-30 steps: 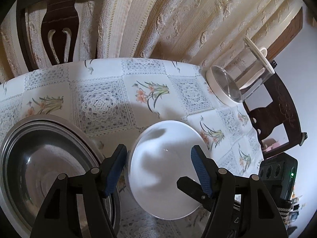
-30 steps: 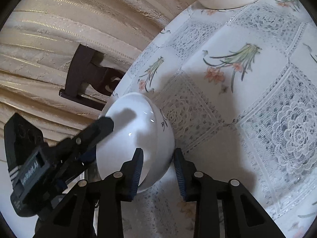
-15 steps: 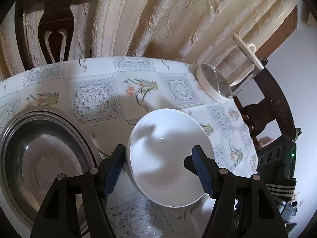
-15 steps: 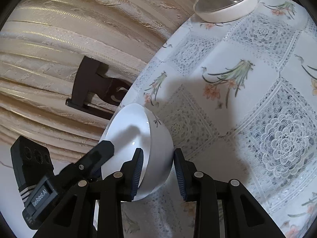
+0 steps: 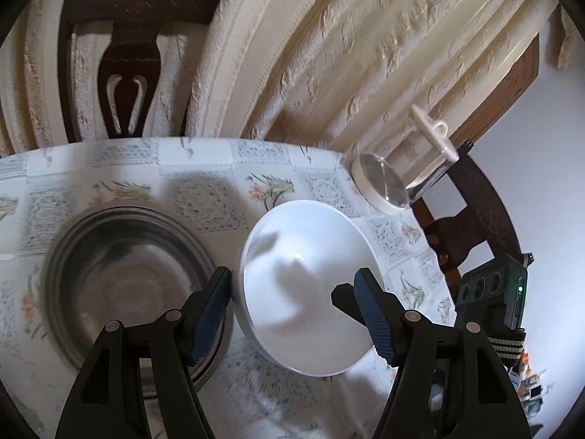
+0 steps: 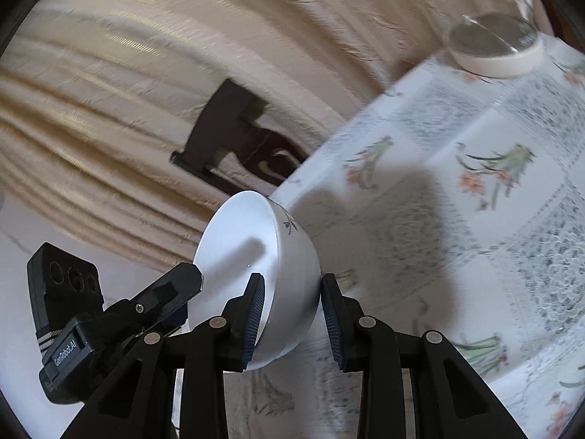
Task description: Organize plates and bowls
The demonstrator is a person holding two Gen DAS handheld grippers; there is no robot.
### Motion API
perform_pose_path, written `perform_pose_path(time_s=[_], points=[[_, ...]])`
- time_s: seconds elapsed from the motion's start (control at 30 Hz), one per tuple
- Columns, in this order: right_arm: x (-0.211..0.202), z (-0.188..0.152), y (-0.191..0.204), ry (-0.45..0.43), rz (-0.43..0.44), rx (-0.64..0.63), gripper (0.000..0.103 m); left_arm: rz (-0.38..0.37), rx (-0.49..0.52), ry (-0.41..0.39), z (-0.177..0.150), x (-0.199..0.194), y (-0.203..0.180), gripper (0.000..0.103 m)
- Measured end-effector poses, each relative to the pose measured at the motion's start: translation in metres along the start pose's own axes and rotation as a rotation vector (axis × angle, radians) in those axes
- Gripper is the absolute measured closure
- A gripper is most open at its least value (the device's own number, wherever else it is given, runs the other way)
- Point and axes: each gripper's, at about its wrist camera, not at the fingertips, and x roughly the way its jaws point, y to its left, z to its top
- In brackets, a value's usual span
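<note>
I have the white bowl (image 6: 289,278) pinched by its rim in my right tongs (image 6: 292,316), lifted and tipped above the flowered tablecloth (image 6: 493,219). My left tongs (image 5: 296,311) are spread wide and hold nothing, and the bowl sits between their tips. Just left of the bowl lies the steel plate (image 5: 124,274), where I judge it belongs. So nothing is stacked yet; setting it down remains.

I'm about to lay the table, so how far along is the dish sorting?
Nothing looks stacked yet. In hand: the right gripper clamps the wall of the white bowl, which is tilted above the tablecloth, while the left gripper stands open around it. Left: setting that bowl down, perhaps in the steel dish beside it.
</note>
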Motion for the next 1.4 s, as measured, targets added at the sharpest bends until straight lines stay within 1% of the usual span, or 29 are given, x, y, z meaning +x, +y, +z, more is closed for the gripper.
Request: perform_pose_path(time_s=[0.13, 0.4, 0.53, 0.73, 0.9, 1.0, 1.13, 1.27, 1.4], points=[[0.013, -0.007, 0.018, 0.028, 0.021, -0.055, 0.068, 0.01, -0.018, -0.043, -0.008, -0.023, 0.013, 0.034], [0.043, -0.008, 0.042, 0.092, -0.007, -0.14, 0.068, 0.033, -0.088, -0.077, -0.017, -0.046, 0.051, 0.034], [0.061, -0.009, 0.05, 0.123, -0.039, -0.176, 0.069, 0.036, -0.125, -0.085, -0.019, -0.049, 0.069, 0.034], [0.079, -0.013, 0.053, 0.154, -0.074, -0.203, 0.069, 0.046, -0.167, -0.063, -0.024, -0.041, 0.093, 0.034], [0.083, -0.014, 0.053, 0.141, -0.125, -0.233, 0.068, 0.048, -0.193, -0.049, -0.027, -0.033, 0.105, 0.034], [0.083, -0.012, 0.054, 0.129, -0.108, -0.24, 0.068, 0.067, -0.209, -0.039, -0.028, -0.028, 0.113, 0.035], [0.079, -0.014, 0.064, 0.099, -0.121, -0.293, 0.068, 0.057, -0.223, -0.036, -0.03, -0.025, 0.119, 0.035], [0.074, -0.015, 0.062, 0.086, -0.114, -0.292, 0.068, 0.071, -0.211, -0.038, -0.03, -0.026, 0.119, 0.035], [0.068, -0.014, 0.05, 0.071, -0.111, -0.25, 0.068, 0.075, -0.171, -0.079, -0.026, -0.035, 0.114, 0.033]])
